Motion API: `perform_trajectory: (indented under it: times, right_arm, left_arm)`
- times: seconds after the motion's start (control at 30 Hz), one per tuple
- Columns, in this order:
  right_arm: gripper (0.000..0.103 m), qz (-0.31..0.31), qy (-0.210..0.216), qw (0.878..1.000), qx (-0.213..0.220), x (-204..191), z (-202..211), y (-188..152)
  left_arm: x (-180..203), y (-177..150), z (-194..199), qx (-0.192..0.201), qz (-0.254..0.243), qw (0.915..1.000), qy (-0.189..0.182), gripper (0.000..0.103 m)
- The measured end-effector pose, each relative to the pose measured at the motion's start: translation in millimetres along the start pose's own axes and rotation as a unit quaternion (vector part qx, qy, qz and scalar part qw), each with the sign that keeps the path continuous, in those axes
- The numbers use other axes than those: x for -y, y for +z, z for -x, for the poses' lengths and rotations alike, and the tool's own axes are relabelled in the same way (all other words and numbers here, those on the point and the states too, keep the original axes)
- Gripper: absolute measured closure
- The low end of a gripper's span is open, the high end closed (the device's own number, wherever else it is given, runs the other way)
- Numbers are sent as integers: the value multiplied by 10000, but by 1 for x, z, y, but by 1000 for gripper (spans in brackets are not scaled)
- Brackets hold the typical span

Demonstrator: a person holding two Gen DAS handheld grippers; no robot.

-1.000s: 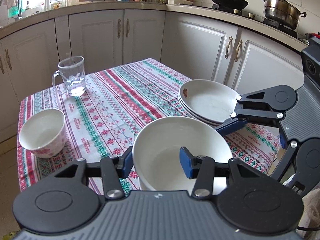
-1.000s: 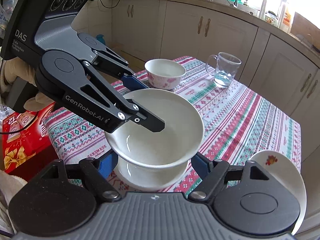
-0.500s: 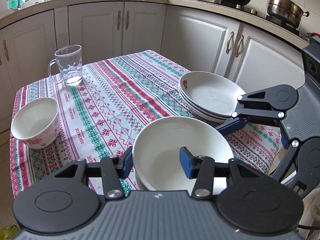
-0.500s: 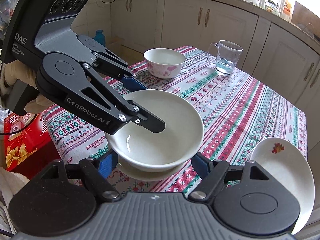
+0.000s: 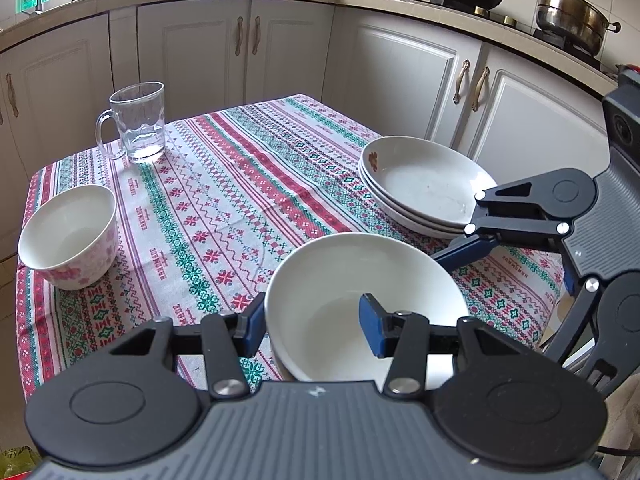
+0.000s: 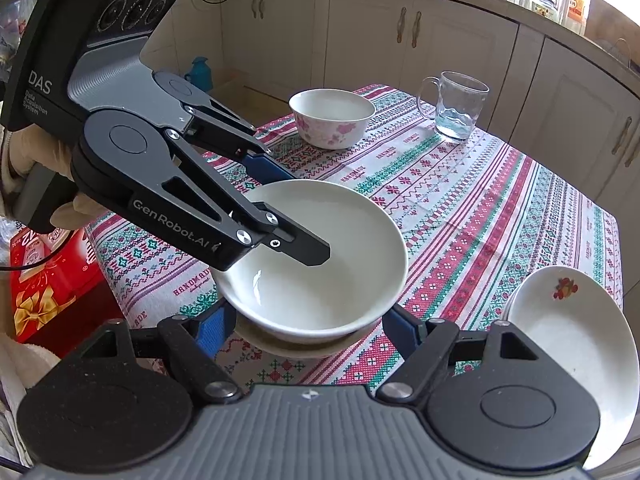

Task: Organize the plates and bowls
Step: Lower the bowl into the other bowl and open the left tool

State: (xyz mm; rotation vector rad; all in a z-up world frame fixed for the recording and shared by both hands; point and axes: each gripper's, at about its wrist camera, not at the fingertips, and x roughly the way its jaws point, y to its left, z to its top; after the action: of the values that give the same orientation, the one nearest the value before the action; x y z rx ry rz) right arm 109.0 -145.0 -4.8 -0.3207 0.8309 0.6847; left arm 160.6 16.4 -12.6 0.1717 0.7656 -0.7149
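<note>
1. We cannot see the near rim of the white bowl (image 5: 360,280); the left gripper (image 5: 312,322) covers it.
2. The plate stack (image 6: 568,340) is cut off behind the right gripper's body.
3. The shallow dish (image 6: 256,338) under the bowl is mostly hidden.

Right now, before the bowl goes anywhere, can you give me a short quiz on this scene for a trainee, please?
1. True or false: the left hand-held gripper has one finger inside the white bowl and one outside its rim.
2. Which thing bears a pink flower pattern? A) the glass mug B) the small bowl C) the steel pot
3. Fill in: the right hand-held gripper is ____ (open or shut), with a finger on either side of the white bowl's base.

Key: 1 true; 2 B; 3 open.
</note>
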Motion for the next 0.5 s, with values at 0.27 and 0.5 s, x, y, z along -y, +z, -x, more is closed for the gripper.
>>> perform_trajectory:
  times: [0.27, 0.5]
  right_arm:
    - [12, -55, 83, 9999, 65, 1, 0, -1]
    - [0, 76, 89, 9991, 396, -4, 12, 3]
  left_arm:
    - [0, -1, -1, 40, -1, 10000, 27, 49]
    - [-2, 0, 11, 288, 6, 9993, 225, 19]
